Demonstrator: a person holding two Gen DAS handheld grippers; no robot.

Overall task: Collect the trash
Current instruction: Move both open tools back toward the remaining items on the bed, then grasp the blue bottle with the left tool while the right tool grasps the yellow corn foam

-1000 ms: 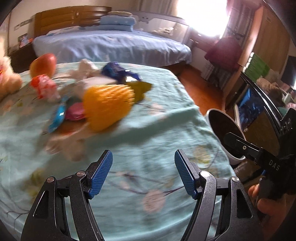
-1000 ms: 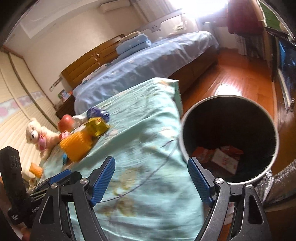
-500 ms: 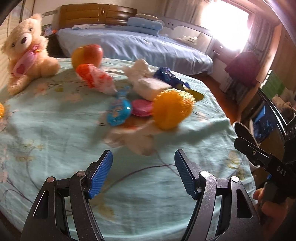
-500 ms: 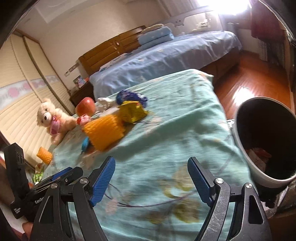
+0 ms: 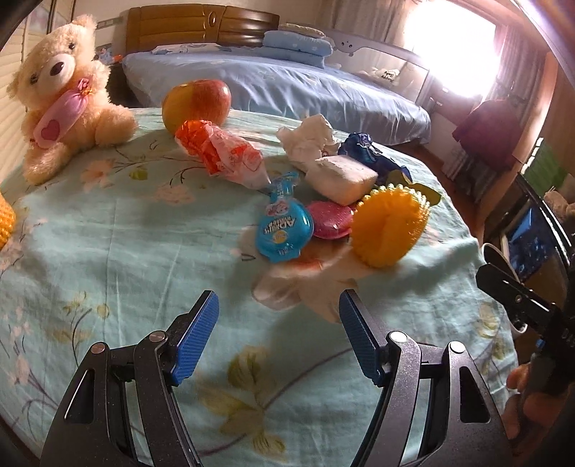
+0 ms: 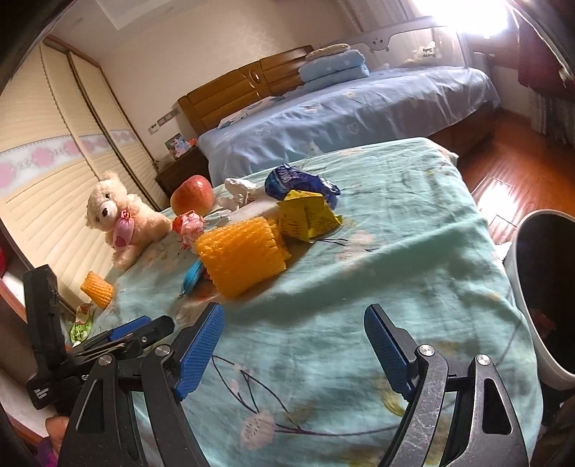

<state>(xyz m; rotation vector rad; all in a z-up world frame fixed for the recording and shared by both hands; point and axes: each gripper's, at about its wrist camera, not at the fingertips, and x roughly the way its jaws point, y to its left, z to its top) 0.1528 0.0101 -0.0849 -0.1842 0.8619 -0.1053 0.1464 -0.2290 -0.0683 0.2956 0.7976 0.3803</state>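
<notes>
Blue-sheeted bed (image 6: 345, 118), wooden headboard (image 5: 201, 25) — bright window (image 5: 463, 43), wood floor (image 6: 510, 169).

A pale teal cloth (image 5: 118, 244) with a flower print covered the table. On it lay an orange foam net (image 5: 390, 230), a blue packet (image 5: 284, 230), a red-yellow apple (image 5: 196, 102) and a cream teddy bear (image 5: 64, 93).

Both tools angle downward over the bench (image 5: 107, 233), jaws spread and empty — left tool (image 5: 278, 334) at the nearer edge, right tool (image 6: 294, 345) just beside it.
</notes>
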